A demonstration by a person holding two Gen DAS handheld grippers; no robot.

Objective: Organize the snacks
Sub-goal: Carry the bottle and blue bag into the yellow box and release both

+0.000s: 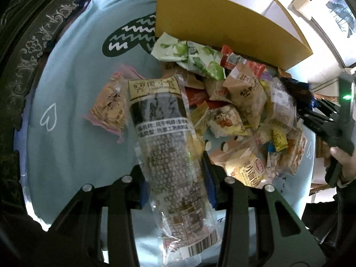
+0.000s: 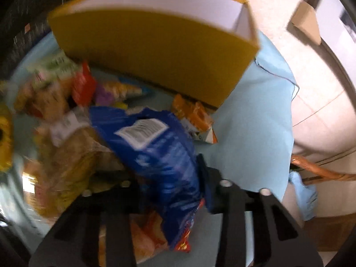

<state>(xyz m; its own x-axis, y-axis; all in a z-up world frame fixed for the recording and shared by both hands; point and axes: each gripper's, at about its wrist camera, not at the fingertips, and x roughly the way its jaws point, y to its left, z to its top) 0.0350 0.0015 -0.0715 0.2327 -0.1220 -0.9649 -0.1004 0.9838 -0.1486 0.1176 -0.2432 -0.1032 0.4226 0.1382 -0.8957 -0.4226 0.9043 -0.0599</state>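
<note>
left wrist: left gripper [image 1: 176,184] grips clear snack packet [image 1: 169,146].

Long clear packet: a clear plastic snack packet with a dark printed panel and barcode [image 1: 171,155] stands lengthwise, clamped between the fingers of the left hand-held gripper [image 1: 175,187].
Blue bag: a crinkled blue foil snack bag with a white label [image 2: 160,155] is pinched in the right hand-held gripper [image 2: 169,184], tilted, blurred.
Snack pile: a heap of small mixed wrapped snacks [image 1: 240,102] lies on the light blue cloth surface [image 1: 77,89], just before the box.
Pink packet: a pink-edged cracker packet [image 1: 109,109] lies beside the pile.
Box: an open yellow cardboard box with white inside [image 1: 222,15] stands behind the pile.
</note>
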